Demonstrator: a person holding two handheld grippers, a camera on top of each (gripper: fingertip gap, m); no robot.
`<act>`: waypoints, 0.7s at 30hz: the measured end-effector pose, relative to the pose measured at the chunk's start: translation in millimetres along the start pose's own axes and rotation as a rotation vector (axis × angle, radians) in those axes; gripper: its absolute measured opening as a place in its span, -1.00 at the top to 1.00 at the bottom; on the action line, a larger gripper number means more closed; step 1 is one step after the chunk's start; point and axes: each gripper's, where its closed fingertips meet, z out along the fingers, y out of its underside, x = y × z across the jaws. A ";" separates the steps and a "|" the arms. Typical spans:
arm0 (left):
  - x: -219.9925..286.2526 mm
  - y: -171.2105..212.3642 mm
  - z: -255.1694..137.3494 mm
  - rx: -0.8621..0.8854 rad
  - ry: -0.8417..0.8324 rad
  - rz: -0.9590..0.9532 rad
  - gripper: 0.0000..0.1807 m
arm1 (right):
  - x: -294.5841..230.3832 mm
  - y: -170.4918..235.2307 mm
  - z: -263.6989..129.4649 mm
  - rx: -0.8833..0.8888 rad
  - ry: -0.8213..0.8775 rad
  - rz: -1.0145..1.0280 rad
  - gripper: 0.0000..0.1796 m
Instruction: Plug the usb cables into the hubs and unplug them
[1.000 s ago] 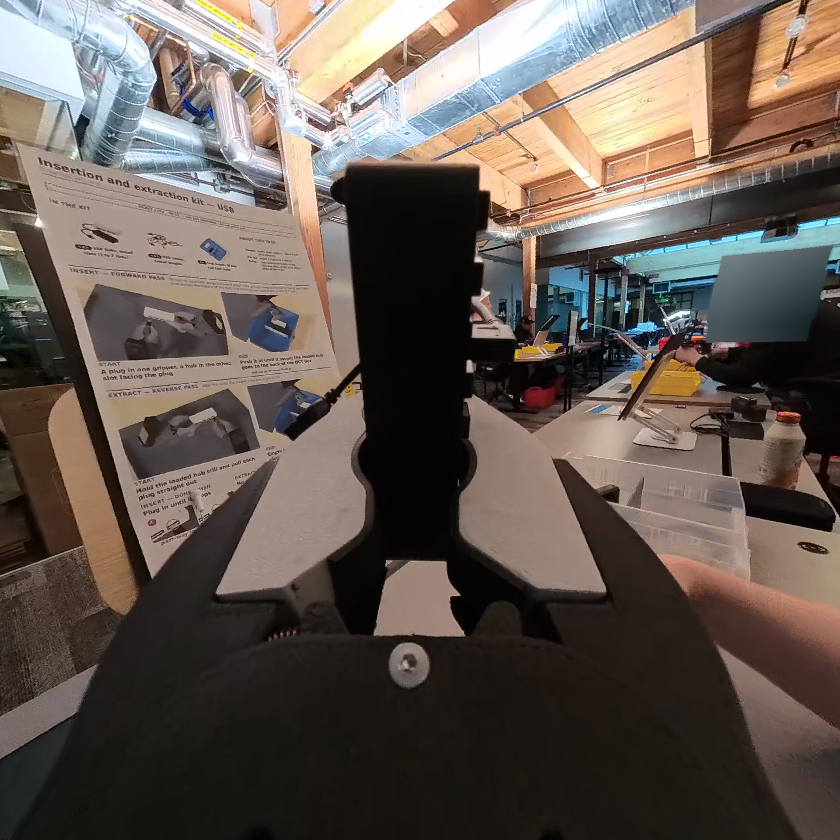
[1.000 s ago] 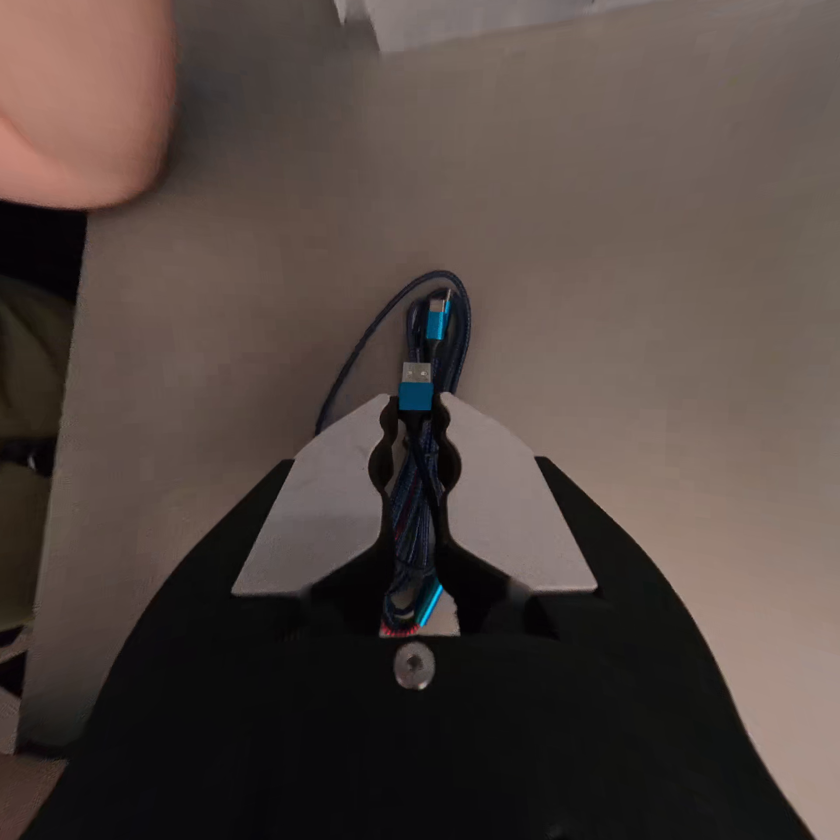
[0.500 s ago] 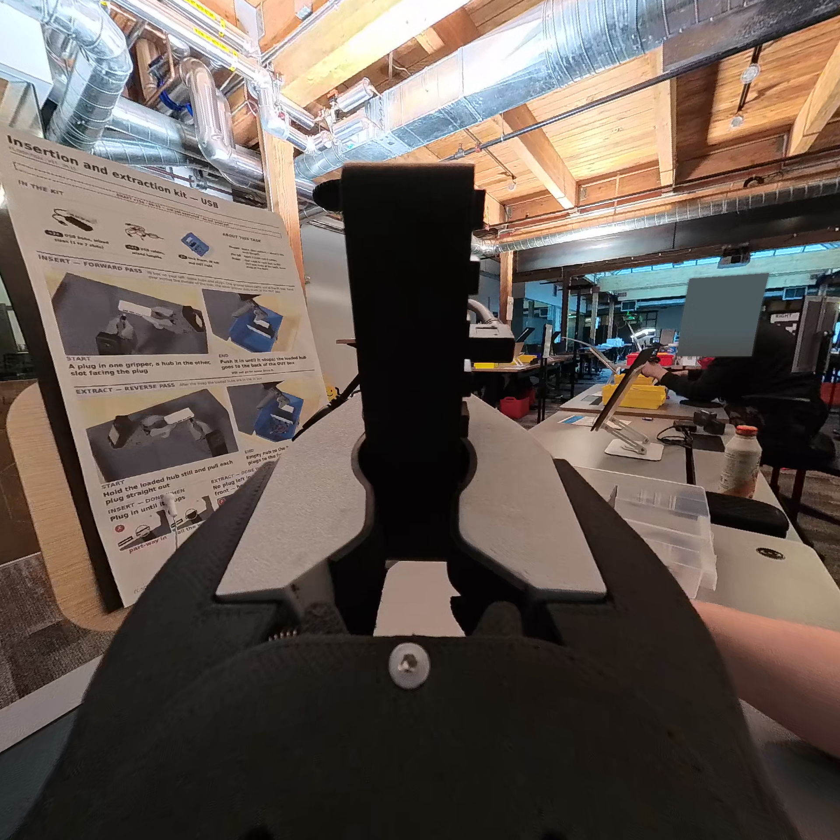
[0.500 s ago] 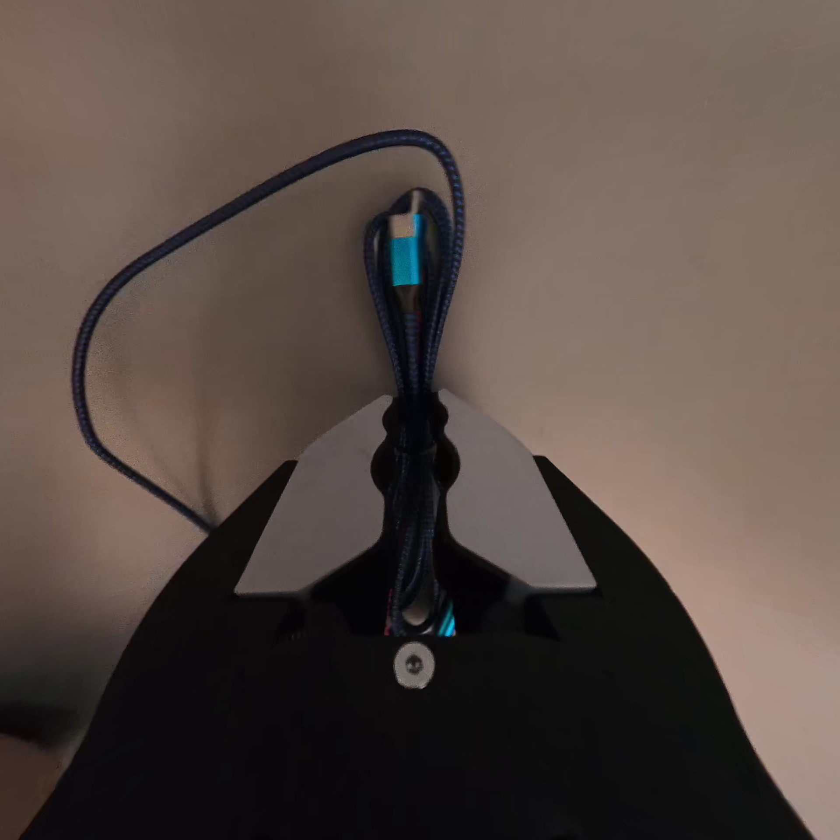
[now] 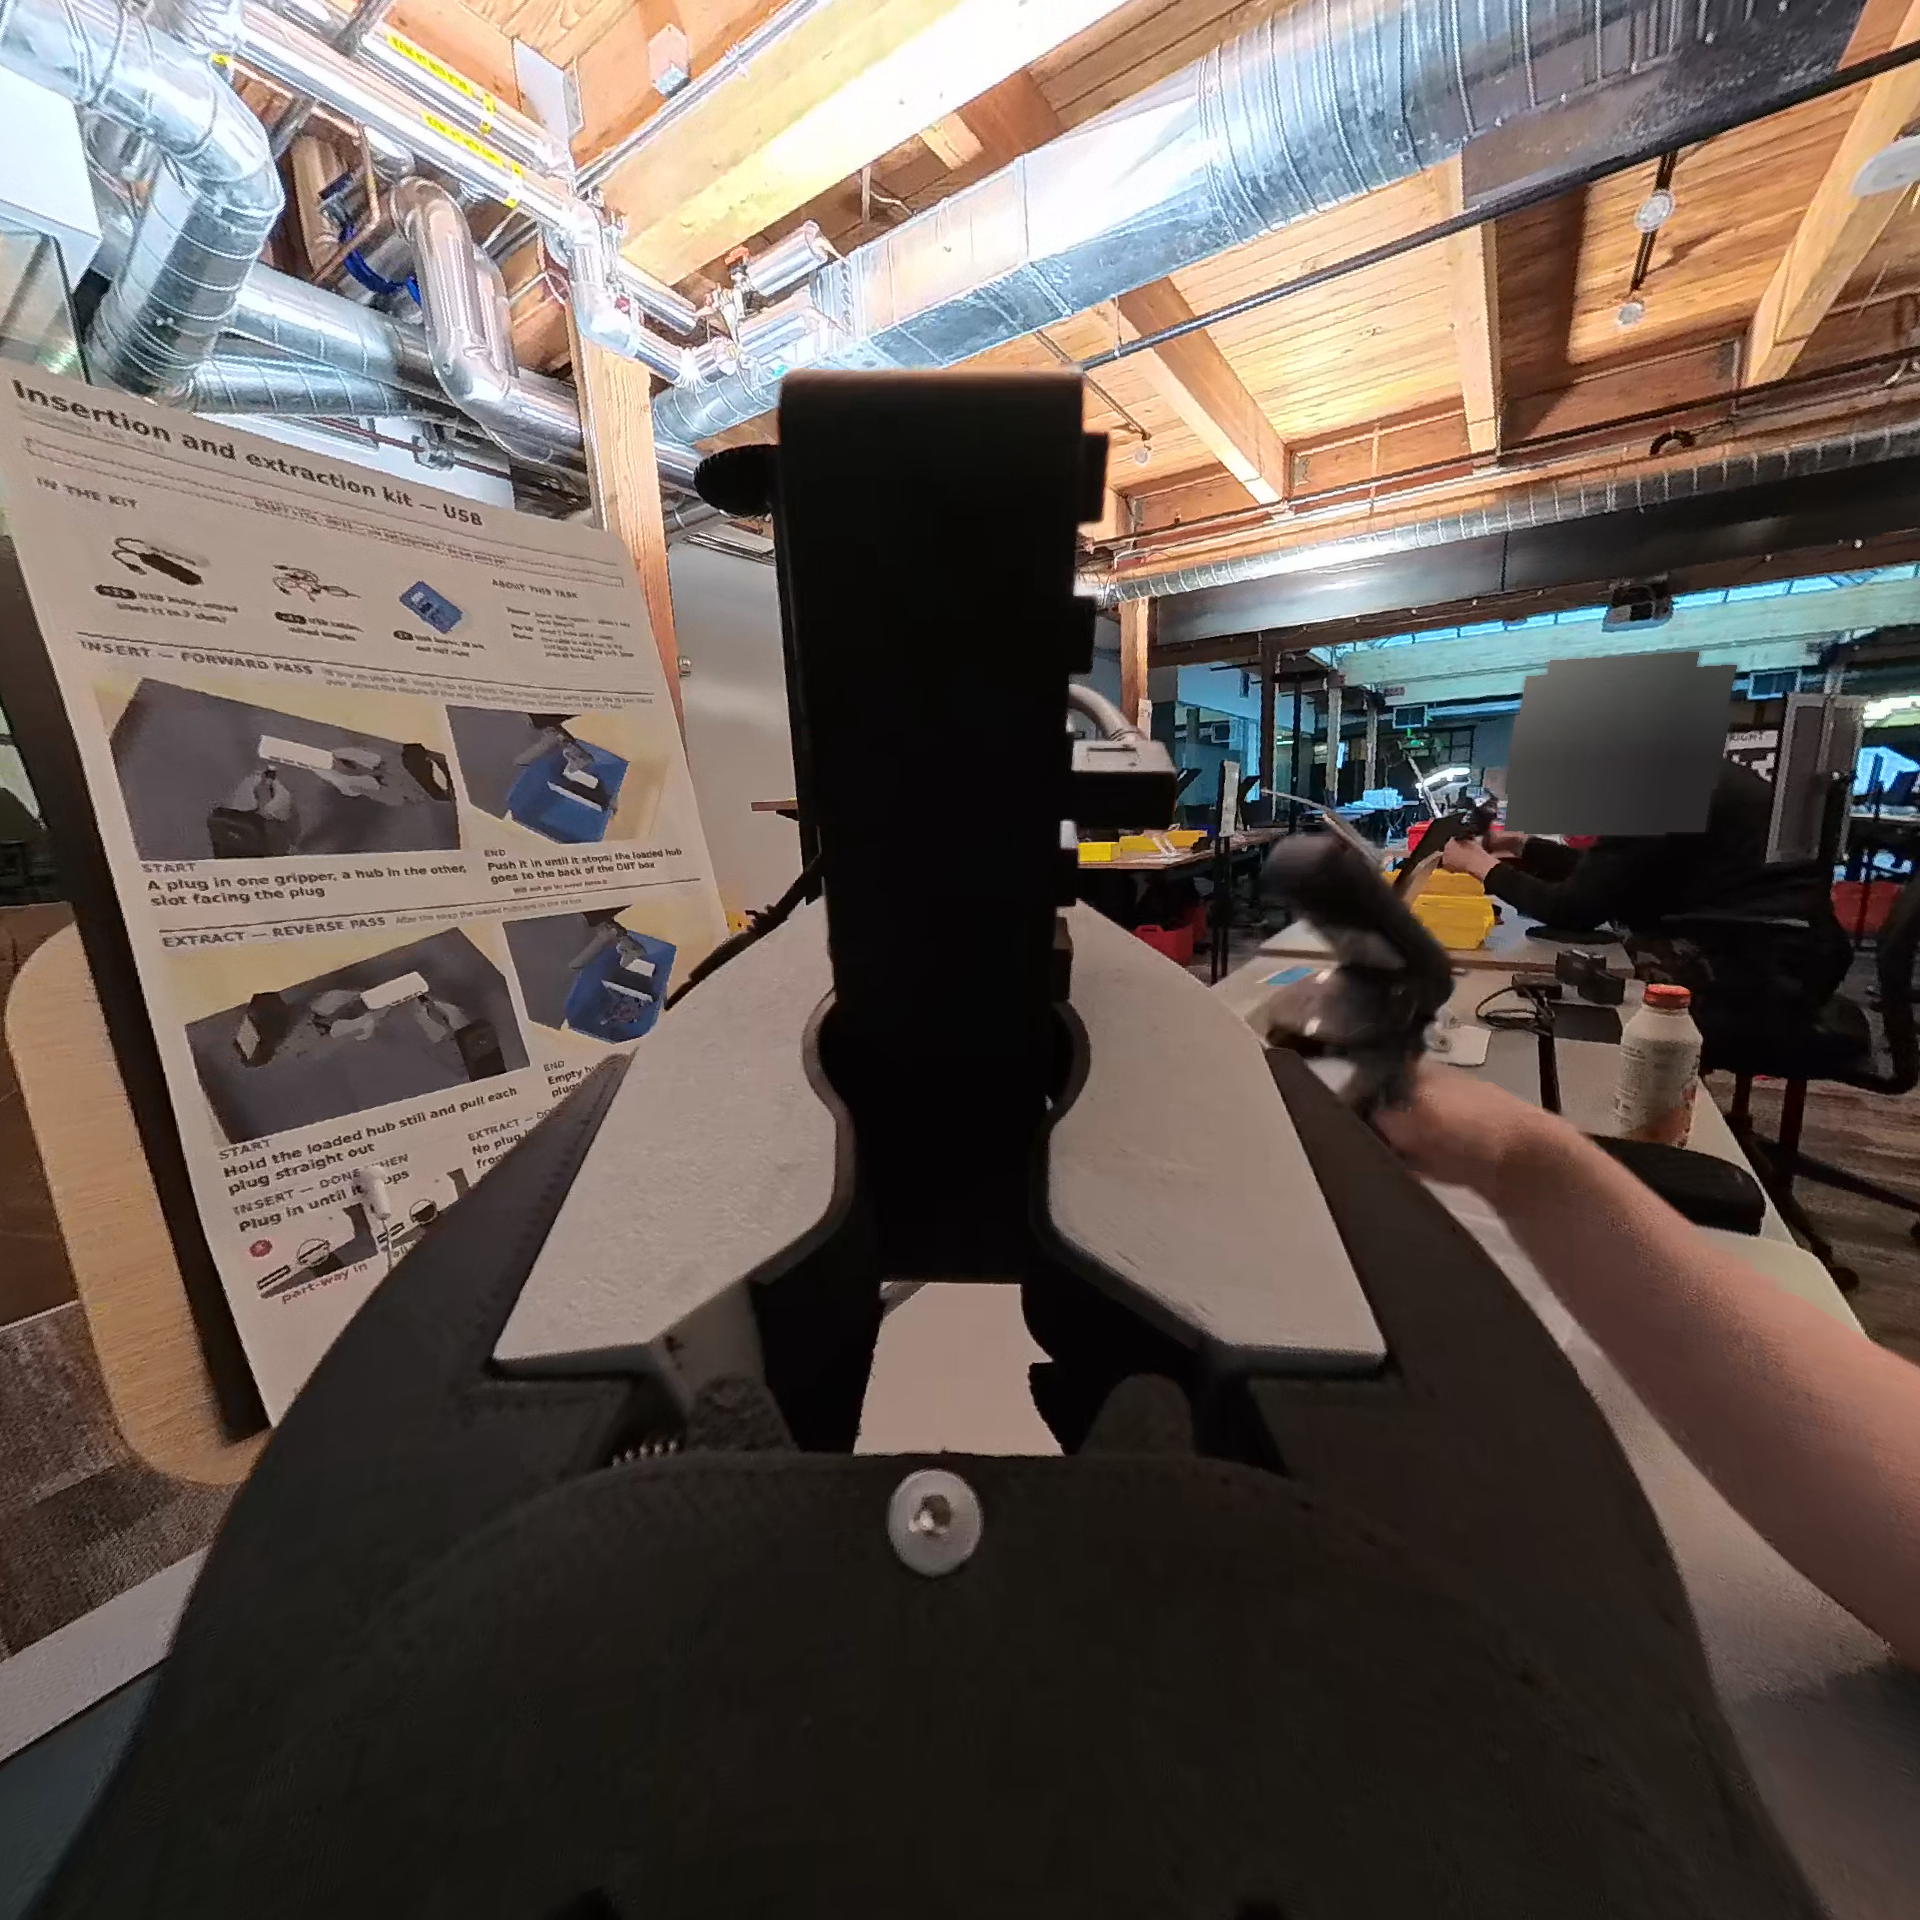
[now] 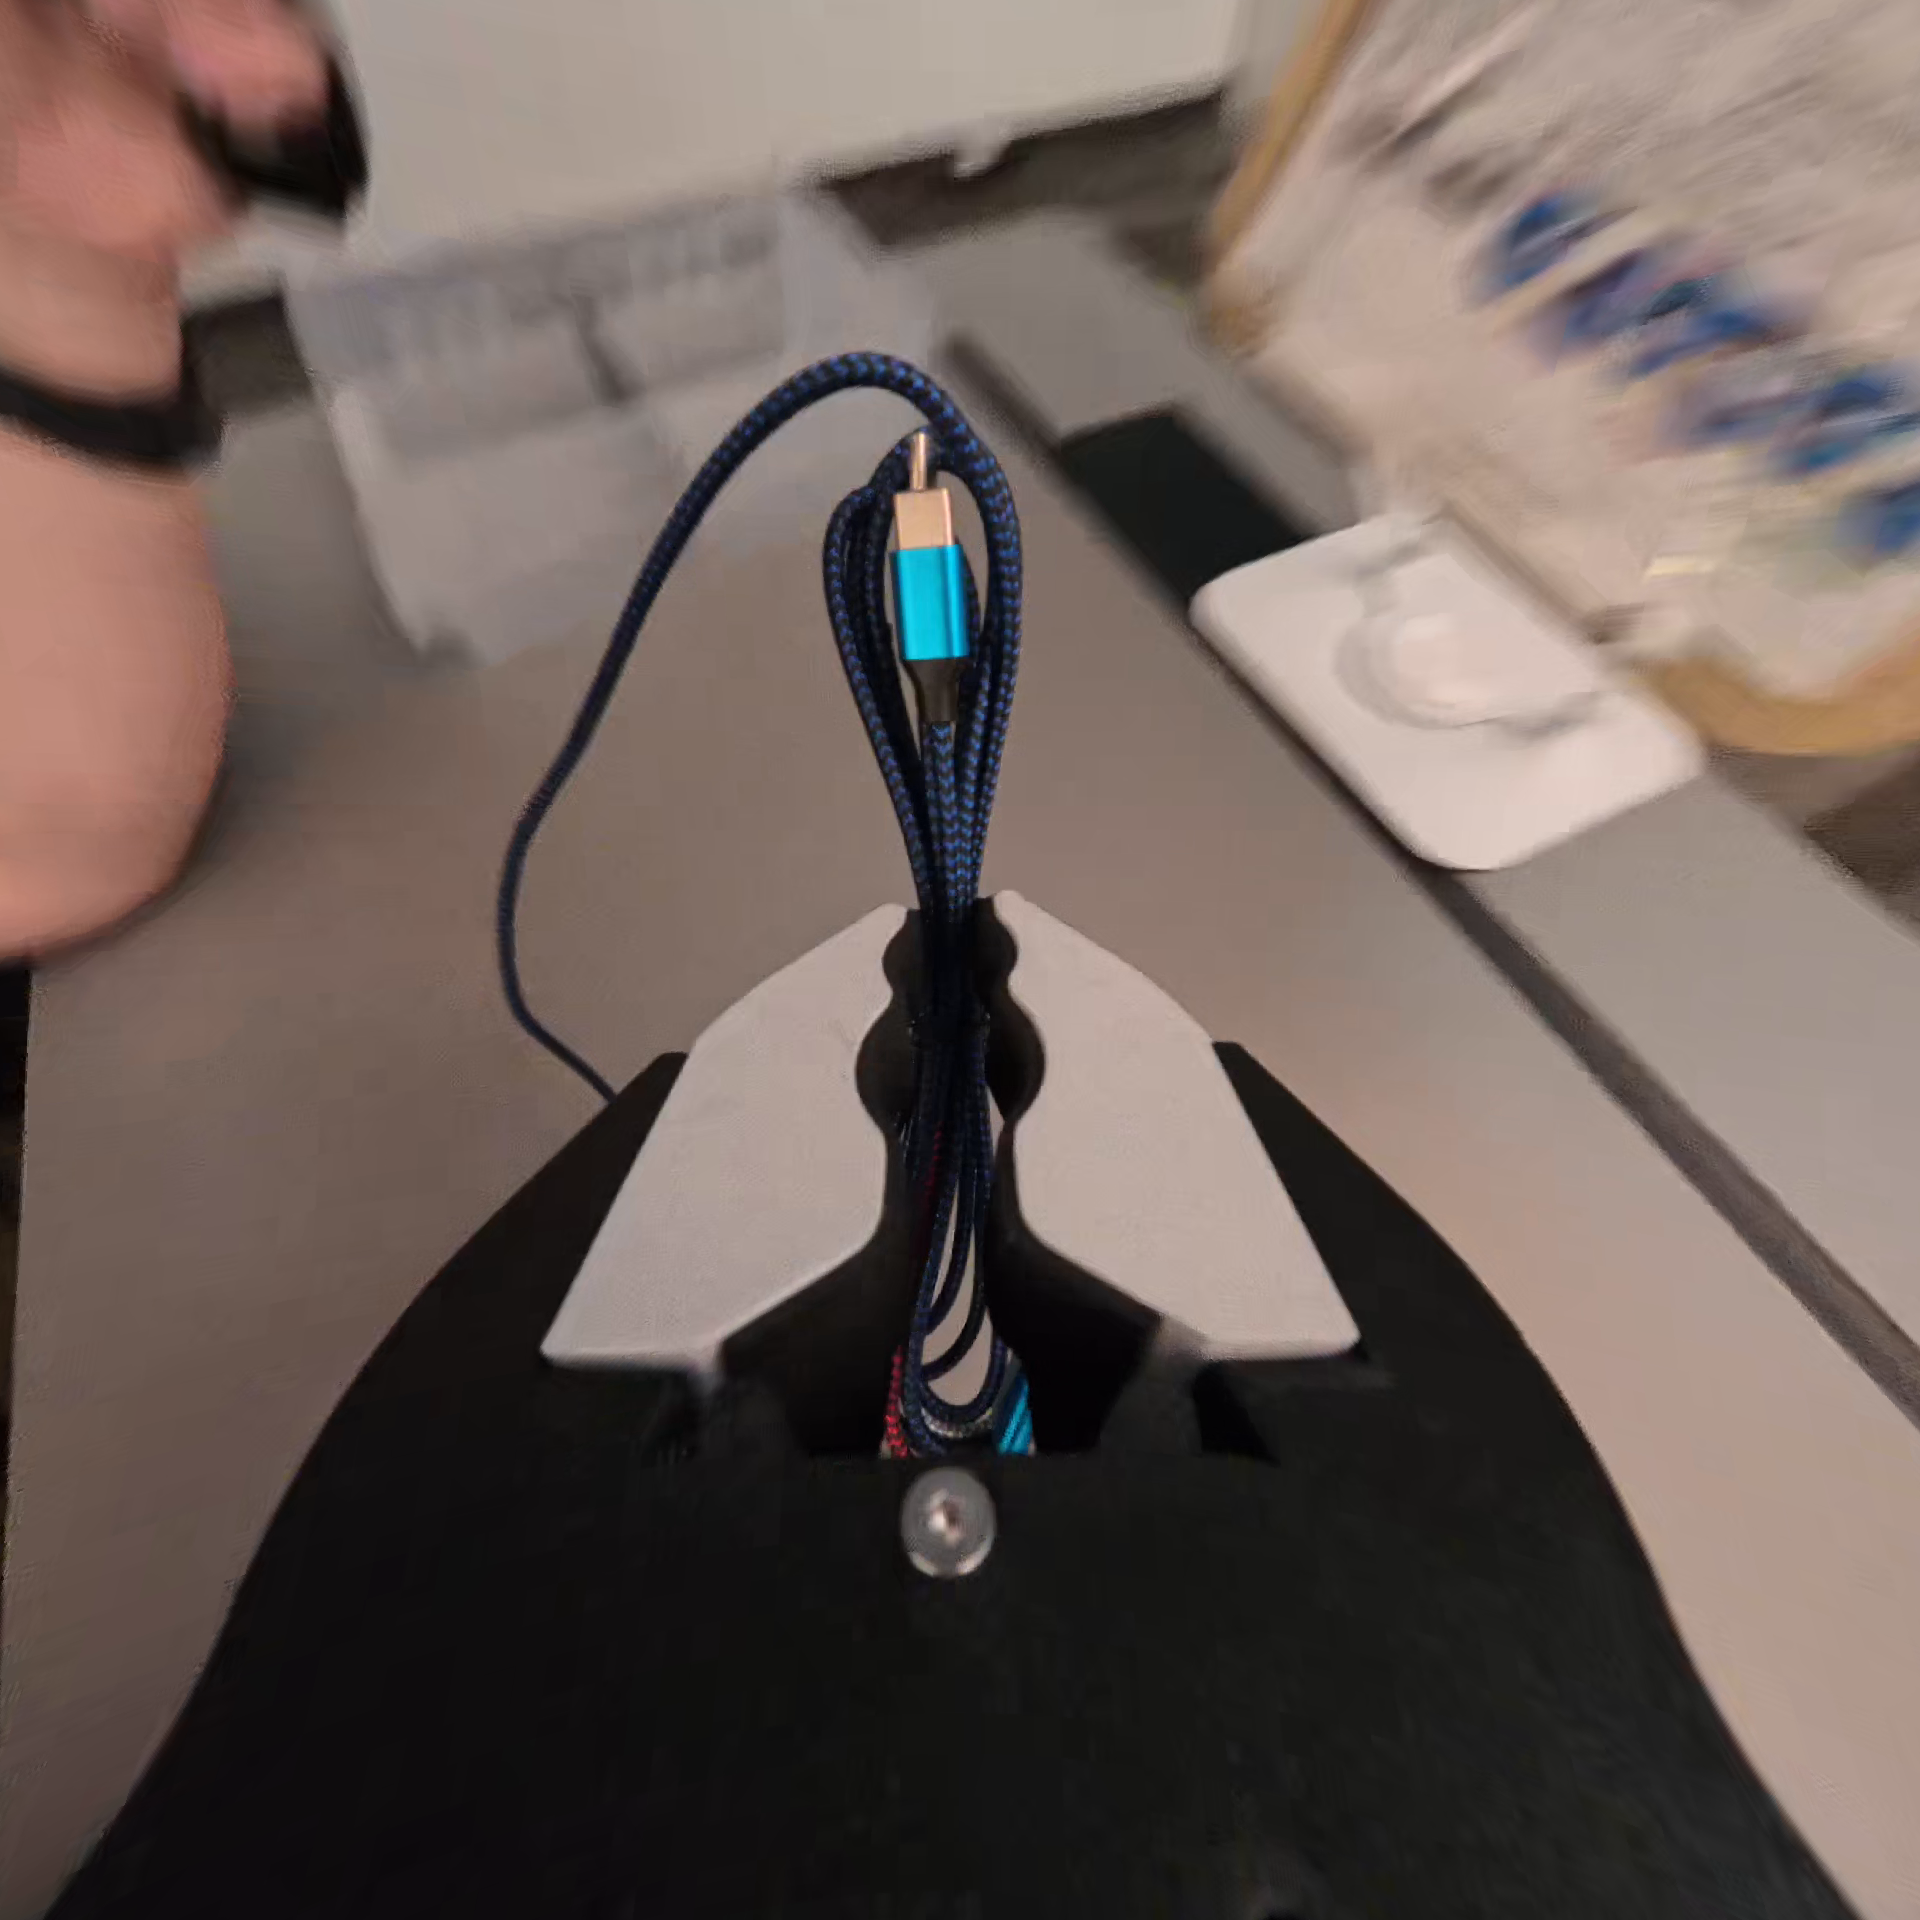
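In the left wrist view my left gripper (image 5: 945, 914) is shut on a black USB hub (image 5: 935, 675) that stands upright between the fingers. A grey plug (image 5: 1120, 771) sticks out of the hub's right side. In the right wrist view my right gripper (image 6: 951, 914) is shut on a folded bundle of blue braided USB cable (image 6: 951, 790). A blue-cased plug (image 6: 925, 592) with a gold tip lies in the bundle and points away from me. A loose loop of cable hangs out to the left. The right gripper also shows blurred in the left wrist view (image 5: 1351, 966).
An instruction poster (image 5: 364, 831) stands at the left. A clear plastic box (image 6: 540, 312) and a white stand base (image 6: 1455, 686) sit on the grey table (image 6: 1195, 1039). A bottle (image 5: 1657, 1060) stands at the right, and a person sits at a far desk. A hand (image 6: 94, 623) is at the left. The left gripper's tips are roughly 25 cm from the right gripper's.
The right gripper has swung up from facing the table to looking across it, with the cable bundle still in it. It has come into the left wrist view. The left gripper has hardly moved.
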 end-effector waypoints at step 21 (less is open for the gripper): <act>21.2 38.0 27.8 -0.124 0.055 -0.003 0.68 | 76.7 84.1 -384.6 0.633 1.194 0.408 0.89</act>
